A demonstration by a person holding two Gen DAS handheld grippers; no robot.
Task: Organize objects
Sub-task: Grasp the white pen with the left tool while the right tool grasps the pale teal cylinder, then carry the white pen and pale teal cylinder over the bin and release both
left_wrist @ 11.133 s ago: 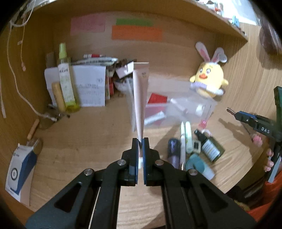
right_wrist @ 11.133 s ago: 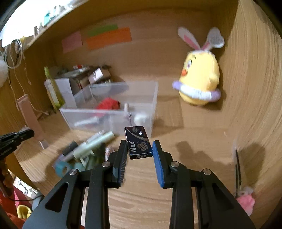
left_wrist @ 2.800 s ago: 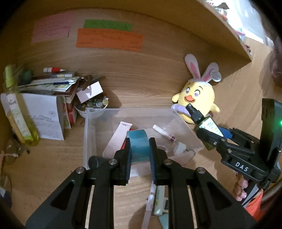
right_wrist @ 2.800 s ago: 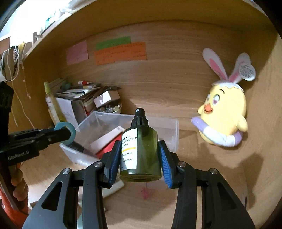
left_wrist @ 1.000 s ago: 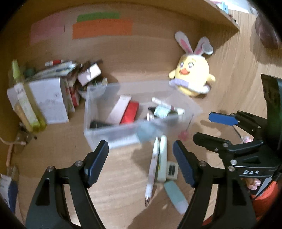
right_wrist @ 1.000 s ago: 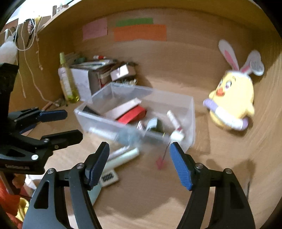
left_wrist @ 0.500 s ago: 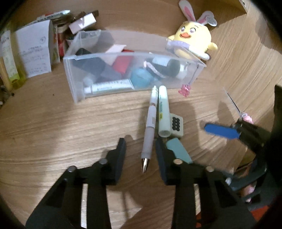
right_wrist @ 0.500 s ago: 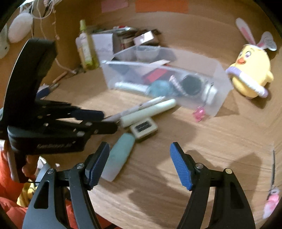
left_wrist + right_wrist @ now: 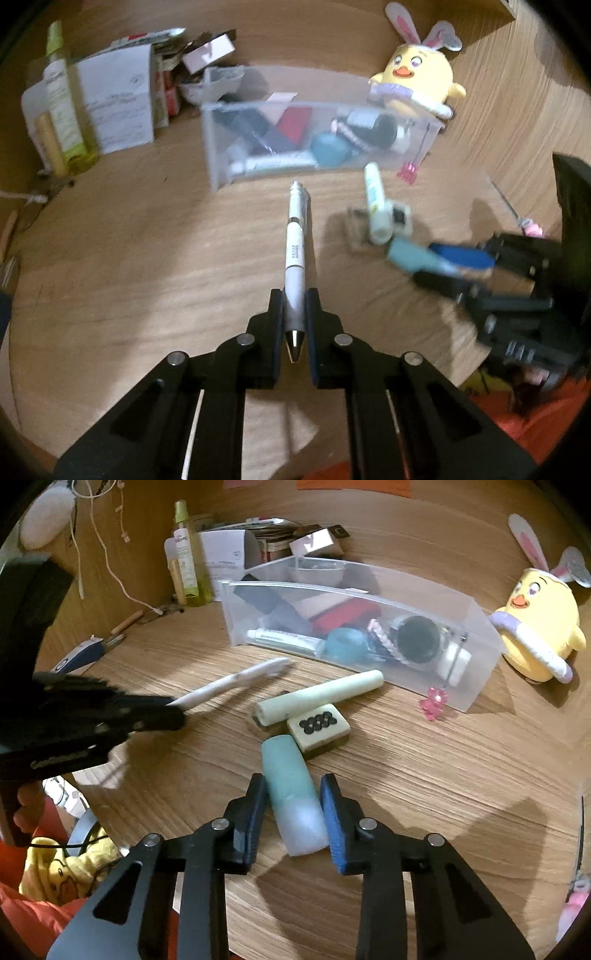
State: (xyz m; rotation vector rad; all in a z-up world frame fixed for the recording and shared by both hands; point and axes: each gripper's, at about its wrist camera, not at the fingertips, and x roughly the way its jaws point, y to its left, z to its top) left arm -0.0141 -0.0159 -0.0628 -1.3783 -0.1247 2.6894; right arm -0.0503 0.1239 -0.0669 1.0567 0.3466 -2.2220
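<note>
Wood-grain desk [image 9: 424, 775] carried a clear bin [image 9: 476, 627] toward its back edge, already holding tubes and bottles, with a chick plush [image 9: 539, 627] at the bin's right end. Near the front edge the left gripper [image 9: 294, 314] was closing, its jaws clamped on a white pen [image 9: 295, 251] near the tip. Beside it the right gripper [image 9: 293, 805] was closing on a teal tube [image 9: 291, 786], the pads against its sides. A green tube [image 9: 321, 696] and a tile [image 9: 319, 725] lay between the teal tube and the bin.

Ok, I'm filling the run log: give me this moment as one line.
left gripper: closing on pen | right gripper: closing on teal tube | bin: part filled | both items on desk
</note>
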